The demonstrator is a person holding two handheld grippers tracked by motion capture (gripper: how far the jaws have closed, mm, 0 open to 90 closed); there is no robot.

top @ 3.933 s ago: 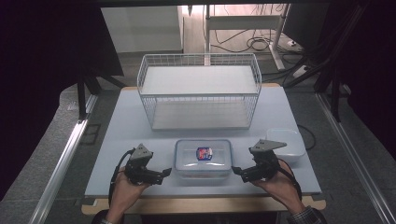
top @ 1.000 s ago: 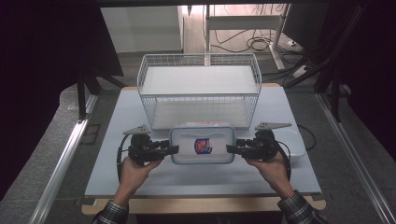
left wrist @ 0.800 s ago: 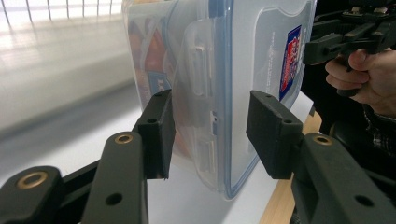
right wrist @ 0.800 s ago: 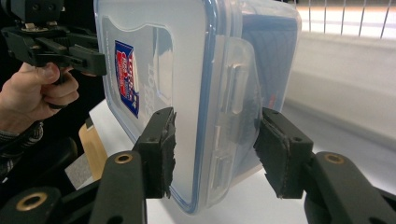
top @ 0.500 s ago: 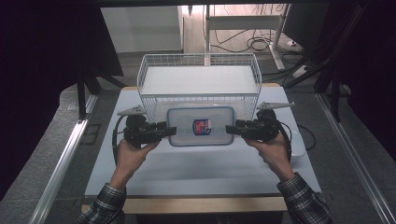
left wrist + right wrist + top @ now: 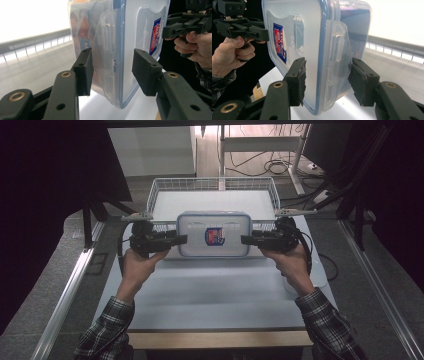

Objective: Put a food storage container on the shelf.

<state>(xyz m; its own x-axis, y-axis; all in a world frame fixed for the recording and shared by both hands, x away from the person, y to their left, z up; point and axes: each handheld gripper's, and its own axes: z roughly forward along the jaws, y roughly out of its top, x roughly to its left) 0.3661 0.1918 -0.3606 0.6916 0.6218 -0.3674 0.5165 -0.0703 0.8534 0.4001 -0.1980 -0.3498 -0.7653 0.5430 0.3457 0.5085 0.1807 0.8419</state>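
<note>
A clear plastic container (image 6: 214,234) with a blue-rimmed snap lid and a red-and-blue sticker hangs level above the table, just in front of the wire basket (image 6: 212,181). My left gripper (image 6: 181,239) is shut on its left end and my right gripper (image 6: 246,240) on its right end. In the left gripper view the container (image 6: 140,30) sits between the jaws of my left gripper (image 6: 113,71), over the side latch. The right gripper view shows the same grip by my right gripper (image 6: 327,80) on the container (image 6: 312,32).
The white wire basket stands at the back of the white table (image 6: 210,290), its front rim right behind the held container. A white object (image 6: 320,279) lies on the table at the right, partly behind the right forearm. Dark screens flank both sides.
Both grippers have carried the container up off the table and away from the person, toward the basket's front rim. The grip on both ends looks unchanged.
</note>
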